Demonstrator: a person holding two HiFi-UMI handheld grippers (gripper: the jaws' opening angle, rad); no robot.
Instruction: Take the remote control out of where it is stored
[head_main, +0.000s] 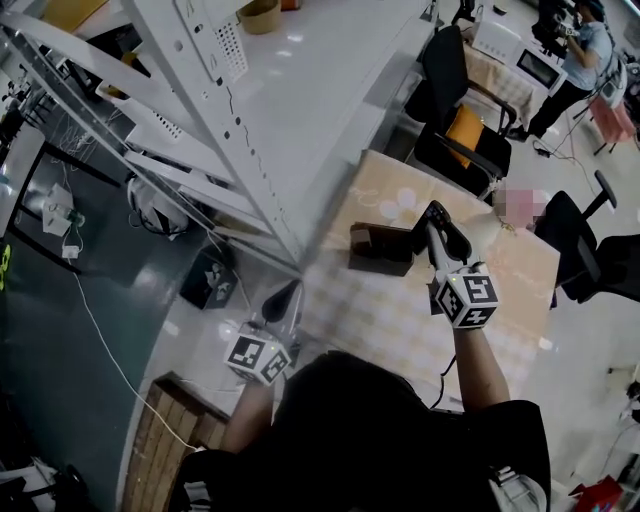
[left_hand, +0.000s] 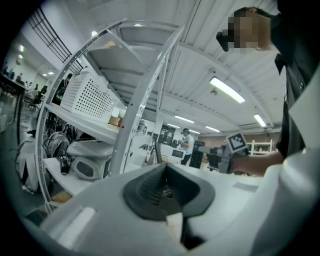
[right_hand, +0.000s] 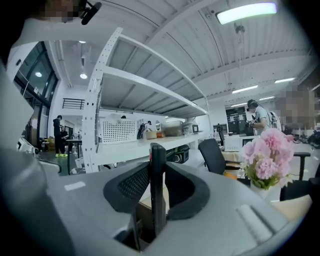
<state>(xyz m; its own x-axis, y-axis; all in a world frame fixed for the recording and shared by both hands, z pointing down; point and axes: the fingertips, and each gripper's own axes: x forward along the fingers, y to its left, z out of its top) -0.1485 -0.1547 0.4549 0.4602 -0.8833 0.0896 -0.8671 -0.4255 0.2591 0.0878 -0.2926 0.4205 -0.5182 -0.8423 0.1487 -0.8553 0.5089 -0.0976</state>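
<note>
– Beige cloth-covered table (head_main: 400, 320) at centre of head view; brown storage box (head_main: 378, 250) on its upper left part. Remote status?
– Right gripper (head_main: 437, 218), just right of the box, jaws clamped on the slim dark remote control (right_hand: 158, 185), held upright. Box edge shows below it in the right gripper view. Judged mostly extracted; full clearance not confirmed.
– Left gripper?
– Left gripper (head_main: 284, 298), at table's lower left, jaws together, nothing between. Left to do: carry the remote clear of the box.
</note>
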